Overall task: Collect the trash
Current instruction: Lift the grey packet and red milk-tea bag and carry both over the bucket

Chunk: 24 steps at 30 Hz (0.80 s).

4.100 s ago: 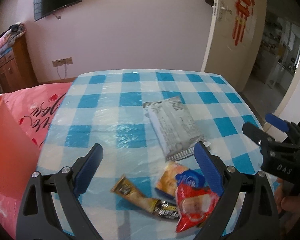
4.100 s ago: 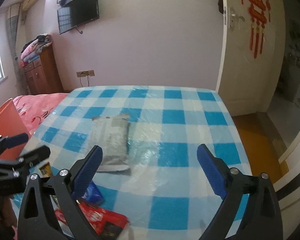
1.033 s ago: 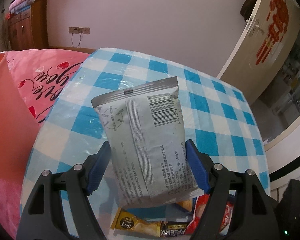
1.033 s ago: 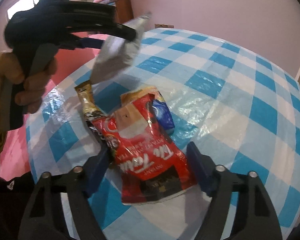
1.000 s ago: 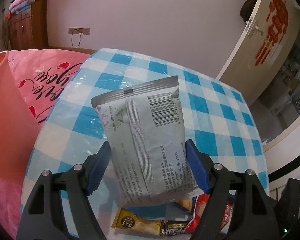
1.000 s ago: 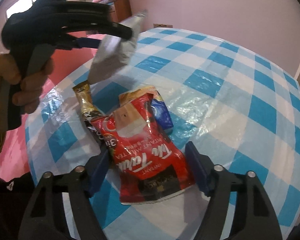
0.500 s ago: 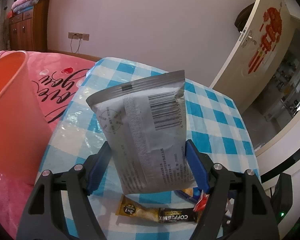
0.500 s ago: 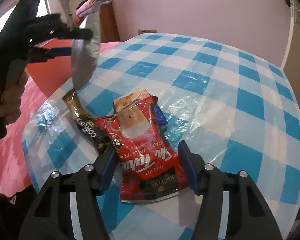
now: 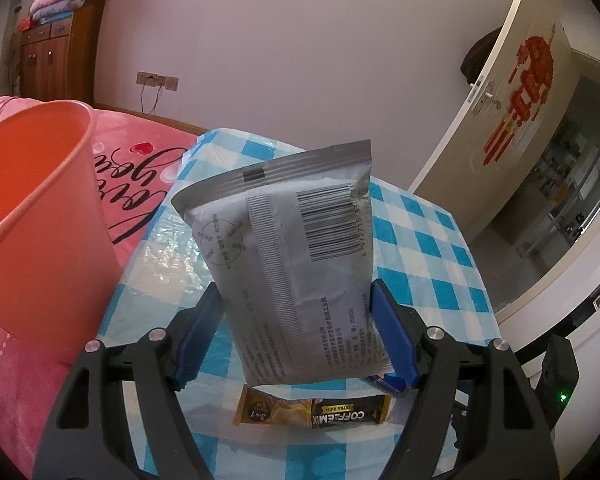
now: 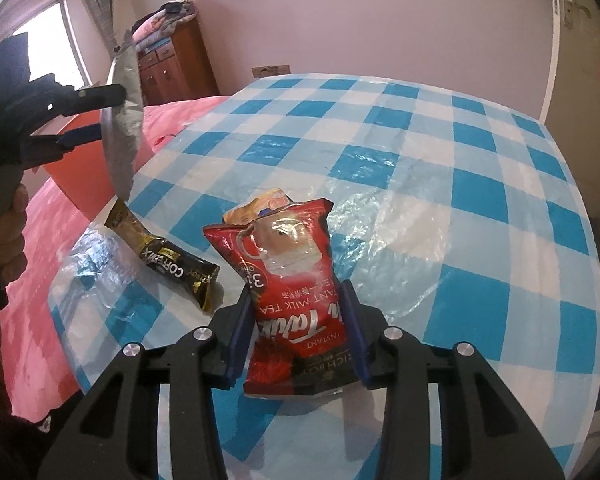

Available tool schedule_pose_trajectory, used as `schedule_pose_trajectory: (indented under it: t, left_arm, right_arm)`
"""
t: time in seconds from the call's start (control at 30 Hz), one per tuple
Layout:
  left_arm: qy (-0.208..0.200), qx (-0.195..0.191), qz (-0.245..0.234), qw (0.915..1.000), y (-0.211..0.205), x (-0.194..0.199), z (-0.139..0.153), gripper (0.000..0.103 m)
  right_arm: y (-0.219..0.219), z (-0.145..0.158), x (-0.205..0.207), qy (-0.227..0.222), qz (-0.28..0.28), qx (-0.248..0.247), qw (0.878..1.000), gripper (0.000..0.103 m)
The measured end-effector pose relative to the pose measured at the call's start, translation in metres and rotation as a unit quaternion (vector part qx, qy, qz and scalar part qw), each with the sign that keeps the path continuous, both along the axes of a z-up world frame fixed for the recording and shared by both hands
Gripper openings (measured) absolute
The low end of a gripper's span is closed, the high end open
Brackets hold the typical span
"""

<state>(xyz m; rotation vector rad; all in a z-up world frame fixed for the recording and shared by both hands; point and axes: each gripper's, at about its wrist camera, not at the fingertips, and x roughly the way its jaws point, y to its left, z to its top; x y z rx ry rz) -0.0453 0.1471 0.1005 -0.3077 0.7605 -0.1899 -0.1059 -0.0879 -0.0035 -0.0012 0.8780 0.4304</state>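
Presently, left gripper point(image 9: 296, 330) is gripping the grey packet point(image 9: 288, 264) aloft beside the bin point(image 9: 40, 184); right gripper point(image 10: 298, 338) is closing on the red pouch point(image 10: 296, 300); coffee sachet point(image 10: 168, 260) is lying uncollected; nothing is binned visibly.

Wrappers: four. One silver packet point(image 9: 292, 264), centre of left wrist view. One red milk tea pouch point(image 10: 296, 300), lower centre of right wrist view. One coffee mix stick point(image 10: 164, 258), left of pouch. One orange-blue packet point(image 10: 266, 204) behind pouch. One orange bin point(image 9: 32, 184), left edge.
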Motion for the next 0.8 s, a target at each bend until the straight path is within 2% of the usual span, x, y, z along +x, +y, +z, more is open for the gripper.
schedule_pose_trajectory:
  t: [0.47,0.8]
  left_arm:
    - [-0.038,-0.022,0.003,0.999,0.025,-0.024,0.023,0.074]
    - [-0.062,-0.015,0.03,0.9975,0.058,-0.037,0.041,0.074]
  right_arm:
    - [0.007,0.027,-0.004,-0.015,-0.027,0.021,0.999,0.041]
    - [0.032,0.062,0.007,-0.019,-0.009,0.075,0.997,0.041]
